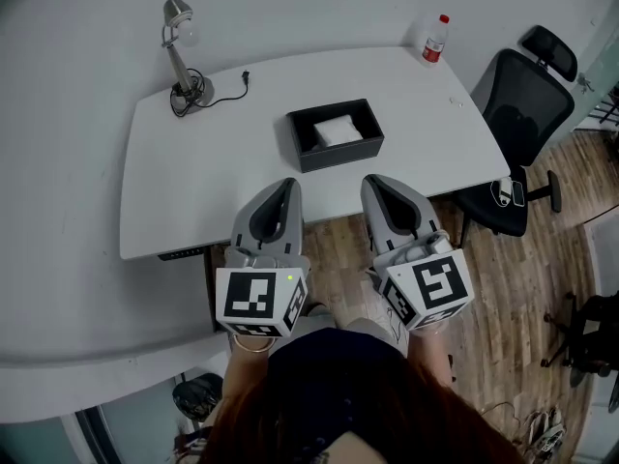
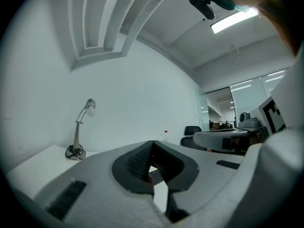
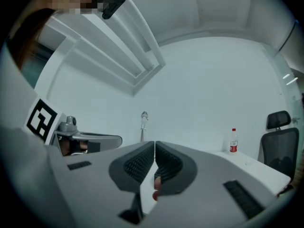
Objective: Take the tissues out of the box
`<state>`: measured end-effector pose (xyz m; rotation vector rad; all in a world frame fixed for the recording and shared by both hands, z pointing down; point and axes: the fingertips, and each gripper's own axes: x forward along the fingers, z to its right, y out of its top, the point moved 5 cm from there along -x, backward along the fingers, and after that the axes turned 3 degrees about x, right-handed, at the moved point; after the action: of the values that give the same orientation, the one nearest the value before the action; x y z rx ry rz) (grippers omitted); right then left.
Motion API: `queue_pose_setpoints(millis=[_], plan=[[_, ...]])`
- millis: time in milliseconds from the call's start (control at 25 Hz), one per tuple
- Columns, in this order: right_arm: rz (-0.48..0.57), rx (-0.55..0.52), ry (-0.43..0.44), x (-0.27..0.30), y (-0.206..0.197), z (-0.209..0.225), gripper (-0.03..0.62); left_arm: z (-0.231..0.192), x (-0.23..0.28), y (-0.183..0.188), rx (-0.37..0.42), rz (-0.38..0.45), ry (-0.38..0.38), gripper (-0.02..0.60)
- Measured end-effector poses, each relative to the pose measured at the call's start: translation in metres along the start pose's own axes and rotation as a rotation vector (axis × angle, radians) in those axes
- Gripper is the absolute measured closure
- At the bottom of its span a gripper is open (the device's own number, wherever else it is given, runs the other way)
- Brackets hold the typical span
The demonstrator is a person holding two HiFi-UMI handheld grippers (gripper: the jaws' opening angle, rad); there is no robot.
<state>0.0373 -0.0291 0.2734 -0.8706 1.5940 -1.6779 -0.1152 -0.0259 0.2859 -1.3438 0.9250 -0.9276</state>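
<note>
Person: dark top and reddish hair fill the bottom of the head view, with a gripper held out in front on each side.
Left gripper (image 1: 286, 186): jaws are closed tip to tip in its own view, with nothing between the ribbed pads (image 2: 138, 161). The marker cube sits at its rear, and the nose shows over the near edge of the table.
Right gripper (image 1: 375, 182): jaws are pressed together and empty, the pads (image 3: 167, 164) meeting along a thin seam. It lies side by side with the left gripper, and both point toward the box.
Box (image 1: 334, 152): black, open at the top, lying on the table beyond both gripper tips and apart from them, roughly midway between their lines.
Tissues (image 1: 338, 130): a white stack inside the box, toward its right end.
Table (image 1: 193, 182): white, with rounded corners.
Lamp (image 1: 180, 51): silver, on the far left corner, with its cord coiled at the base.
Bottle (image 1: 435, 40): clear with a red cap, upright at the far right corner.
Chair (image 1: 517, 114): black office chair just beside the table's right end.
Floor (image 1: 522, 288): wood planks.
</note>
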Motion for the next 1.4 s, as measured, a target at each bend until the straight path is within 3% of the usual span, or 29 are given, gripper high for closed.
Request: queue_pose_setpoints(millis=[320,720,1400], plan=[[-0.015,-0.019,-0.015,0.023,-0.003,-0.003,0.549,-0.018,0.009,-0.006,-0.003,-0.009,-0.041,0.561],[-0.065,-0.013,0.005,0.057,-0.011,0.008,0.497,-0.036,0.027,-0.013,-0.015,-0.025,-0.037,0.561],[-0.203,-0.025,-0.006,0.129,-0.035,0.052,0.421,-0.067,0.102,-0.017,-0.008,-0.042,-0.061,0.56]])
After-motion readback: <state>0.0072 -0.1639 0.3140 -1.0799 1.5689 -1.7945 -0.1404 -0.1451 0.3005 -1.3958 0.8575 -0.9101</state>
